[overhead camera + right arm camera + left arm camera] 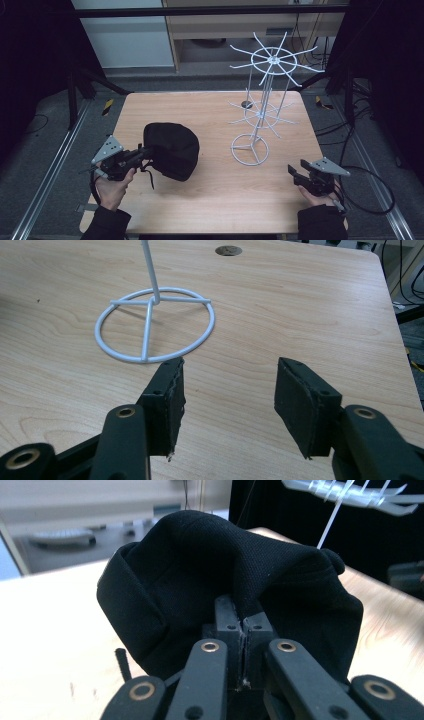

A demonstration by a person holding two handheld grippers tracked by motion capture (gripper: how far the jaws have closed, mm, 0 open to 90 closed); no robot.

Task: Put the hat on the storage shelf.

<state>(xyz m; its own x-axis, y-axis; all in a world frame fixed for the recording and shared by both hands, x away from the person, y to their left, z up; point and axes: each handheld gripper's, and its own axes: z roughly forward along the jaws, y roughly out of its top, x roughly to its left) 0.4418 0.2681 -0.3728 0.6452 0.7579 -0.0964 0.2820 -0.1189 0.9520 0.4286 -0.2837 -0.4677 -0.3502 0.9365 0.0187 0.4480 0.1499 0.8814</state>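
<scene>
A black cap (170, 149) is lifted at its near edge above the left half of the wooden table (210, 200). My left gripper (146, 151) is shut on the cap's rim; in the left gripper view the cap's (210, 575) cloth is pinched between the closed jaws of the left gripper (243, 622). A white wire display stand (260, 100) with spoked tiers stands on the right half of the table. My right gripper (295, 172) hovers low over the table's right front, open and holding nothing. In the right gripper view the right gripper (230, 372) points at the stand's ring base (155, 325).
A small round hole (246, 104) sits in the table behind the stand. Black cables (370, 190) trail on the floor to the right. Metal rails (55, 165) run along both sides of the table, with dark frame legs behind.
</scene>
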